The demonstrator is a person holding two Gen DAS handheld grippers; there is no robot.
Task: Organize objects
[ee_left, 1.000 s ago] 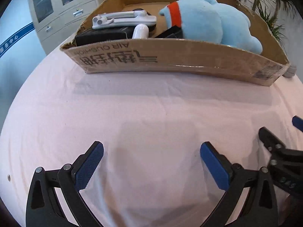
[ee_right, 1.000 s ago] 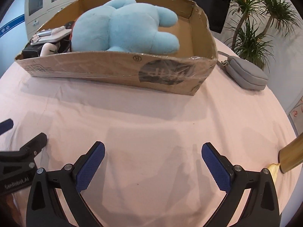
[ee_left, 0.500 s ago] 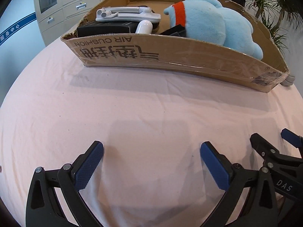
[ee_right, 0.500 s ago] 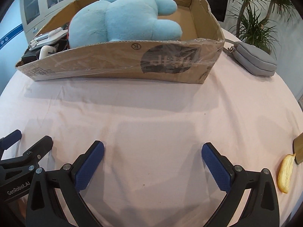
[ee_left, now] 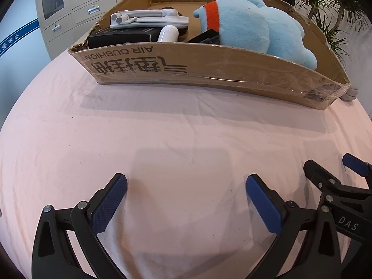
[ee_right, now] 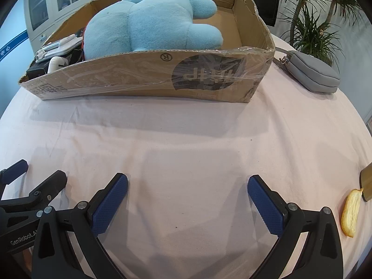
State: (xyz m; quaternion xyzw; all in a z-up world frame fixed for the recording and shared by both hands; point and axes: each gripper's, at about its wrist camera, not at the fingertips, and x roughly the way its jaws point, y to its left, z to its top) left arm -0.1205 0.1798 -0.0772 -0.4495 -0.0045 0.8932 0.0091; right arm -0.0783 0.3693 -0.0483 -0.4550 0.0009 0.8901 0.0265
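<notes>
A shallow cardboard box (ee_left: 209, 74) stands on the pink tablecloth at the far side; it also shows in the right wrist view (ee_right: 148, 79). In it lie a light blue plush toy (ee_left: 253, 28) (ee_right: 153, 23), a white folding stick (ee_left: 148, 18), a white case (ee_left: 167, 33) and a black box (ee_left: 121, 37). My left gripper (ee_left: 186, 195) is open and empty above the bare cloth in front of the box. My right gripper (ee_right: 187, 195) is open and empty beside it, to its right.
A grey pouch (ee_right: 311, 73) lies on the cloth to the right of the box. A yellow slice-shaped item (ee_right: 351, 212) and a wooden piece (ee_right: 366, 182) sit at the right edge. Cabinets (ee_left: 76, 4) and potted plants (ee_right: 311, 16) stand behind the table.
Both grippers have pulled back and risen a little, so the box looks further away and its inside shows more. Both stay open and empty.
</notes>
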